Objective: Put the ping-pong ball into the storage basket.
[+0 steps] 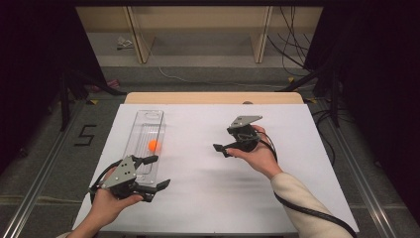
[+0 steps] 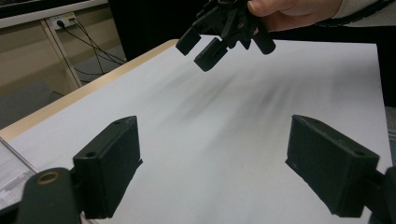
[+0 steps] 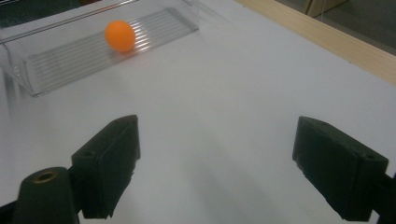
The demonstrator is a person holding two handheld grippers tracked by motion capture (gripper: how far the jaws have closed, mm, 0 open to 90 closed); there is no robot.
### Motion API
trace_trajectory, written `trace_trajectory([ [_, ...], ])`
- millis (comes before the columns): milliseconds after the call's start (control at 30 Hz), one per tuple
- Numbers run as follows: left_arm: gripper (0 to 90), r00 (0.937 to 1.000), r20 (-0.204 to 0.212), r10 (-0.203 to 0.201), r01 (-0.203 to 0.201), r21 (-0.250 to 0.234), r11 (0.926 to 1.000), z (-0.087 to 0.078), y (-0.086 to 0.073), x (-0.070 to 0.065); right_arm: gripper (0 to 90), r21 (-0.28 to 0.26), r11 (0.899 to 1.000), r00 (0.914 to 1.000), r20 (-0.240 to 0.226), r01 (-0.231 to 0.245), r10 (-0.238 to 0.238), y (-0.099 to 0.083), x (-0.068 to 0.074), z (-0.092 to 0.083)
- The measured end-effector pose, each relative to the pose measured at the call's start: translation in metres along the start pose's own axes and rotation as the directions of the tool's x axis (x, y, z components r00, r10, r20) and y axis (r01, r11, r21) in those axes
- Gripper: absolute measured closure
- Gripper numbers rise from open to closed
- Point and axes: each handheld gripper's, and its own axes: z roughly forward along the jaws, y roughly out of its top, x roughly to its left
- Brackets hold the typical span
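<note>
An orange ball [image 1: 154,145] [image 3: 120,36] lies inside a long clear plastic tray [image 1: 143,124] [image 3: 70,60] on the left of the white-covered table. My left gripper [image 1: 157,172] [image 2: 219,163] is held at the tray's near end, open, with nothing between its jaws. My right gripper [image 1: 224,145] [image 3: 222,163] hovers over the middle of the table, to the right of the tray, open and empty, its jaws pointing toward the ball. The left gripper view shows the right gripper [image 2: 224,46] farther off, raised above the sheet.
A white sheet [image 1: 208,198] covers the table, with a wooden edge [image 1: 213,97] at the far side. Beyond it are a shelf frame, cables on the floor and dark curtains at both sides. A corner of the tray [image 2: 9,170] shows at my left jaw.
</note>
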Motion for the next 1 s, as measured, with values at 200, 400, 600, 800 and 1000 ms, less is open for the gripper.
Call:
trace_trajectory([
  [200, 17.0, 1.0, 0.0, 0.001, -0.001, 0.001, 1.0, 0.0, 0.0, 0.0, 16.1, -0.008, 1.0, 0.9999, 0.01, -0.005, 0.005, -0.005, -0.002, -0.009],
  [400, 17.0, 1.0, -0.001, 0.0, 0.0, 0.001, 1.0, 0.0, 0.0, 0.0, 16.1, -0.016, 1.0, 0.9997, 0.02, -0.016, 0.016, -0.011, -0.005, -0.018],
  [600, 17.0, 1.0, -0.001, 0.0, 0.0, 0.0, 1.0, 0.0, 0.0, 0.0, 16.0, -0.017, 1.0, 0.9994, 0.026, -0.023, 0.023, -0.017, -0.006, -0.026],
  [800, 17.0, 1.0, -0.001, 0.0, 0.0, 0.001, 1.0, 0.0, 0.0, 0.0, 16.1, -0.018, 0.999, 0.9989, 0.036, -0.029, 0.03, -0.023, -0.008, -0.034],
  [1000, 17.0, 1.0, -0.002, -0.001, 0.001, 0.002, 1.0, 0.0, 0.0, 0.0, 16.1, -0.02, 0.999, 0.9981, 0.045, -0.041, 0.042, -0.03, -0.01, -0.042],
])
